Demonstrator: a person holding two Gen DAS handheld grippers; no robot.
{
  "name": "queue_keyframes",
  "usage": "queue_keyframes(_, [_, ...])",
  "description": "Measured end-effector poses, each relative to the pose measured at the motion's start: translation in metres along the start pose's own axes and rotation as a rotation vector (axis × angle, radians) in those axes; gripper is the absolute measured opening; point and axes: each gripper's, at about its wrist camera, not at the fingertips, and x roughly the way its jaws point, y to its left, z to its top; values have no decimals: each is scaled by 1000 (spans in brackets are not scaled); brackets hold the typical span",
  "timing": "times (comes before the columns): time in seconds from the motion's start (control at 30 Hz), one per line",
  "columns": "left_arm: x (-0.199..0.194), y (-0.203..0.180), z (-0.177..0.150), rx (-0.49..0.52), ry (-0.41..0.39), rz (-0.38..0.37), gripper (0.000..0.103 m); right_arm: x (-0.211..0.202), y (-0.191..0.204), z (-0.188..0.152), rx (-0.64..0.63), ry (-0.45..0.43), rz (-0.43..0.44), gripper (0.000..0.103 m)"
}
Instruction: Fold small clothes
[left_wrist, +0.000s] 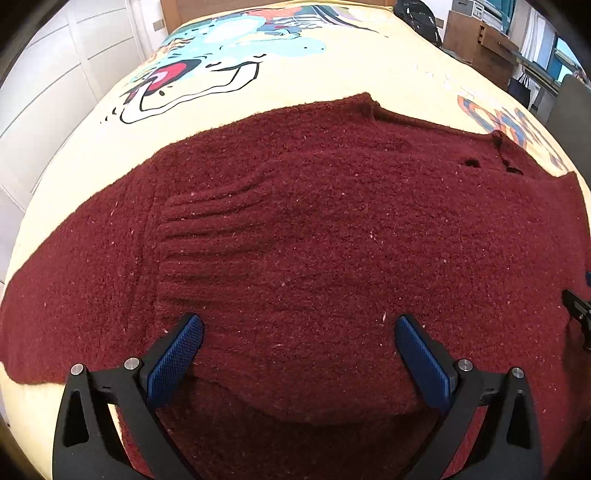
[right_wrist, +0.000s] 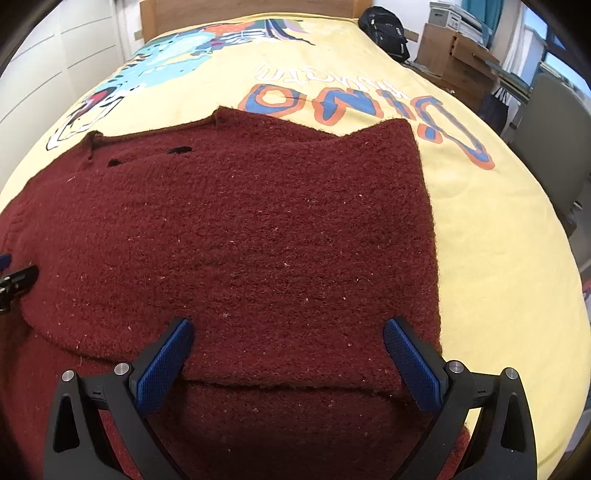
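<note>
A dark red fuzzy knit sweater (left_wrist: 314, 229) lies flat on the bed — one sleeve stretched out to the left, the right side folded over the body, two small holes near the collar.

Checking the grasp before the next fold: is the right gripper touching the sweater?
Cannot tell. In the right wrist view the right gripper stands open over the sweater, nothing clamped; no gap or contact shows plainly.

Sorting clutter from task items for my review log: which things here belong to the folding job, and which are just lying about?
Job:
sweater
left gripper
right gripper
bedspread

Lying about:
backpack
cardboard box
chair
</note>
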Motion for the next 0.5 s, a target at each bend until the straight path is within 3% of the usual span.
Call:
queue_keyframes(0.1, [-6, 2, 1, -11, 16, -17, 102, -11, 3, 8, -33, 43, 13, 103])
queue_keyframes(0.2, [-24, 15, -2, -53, 9, -56, 102, -33, 5, 9, -48, 24, 18, 103])
queue_keyframes(0.33, [-53, 64, -11, -158, -13, -60, 102, -68, 5, 3, -55, -13, 35, 103])
queue_keyframes(0.5, [-79, 154, -25, -319, -24, 58, 102, -91, 6, -9, -41, -28, 33, 103])
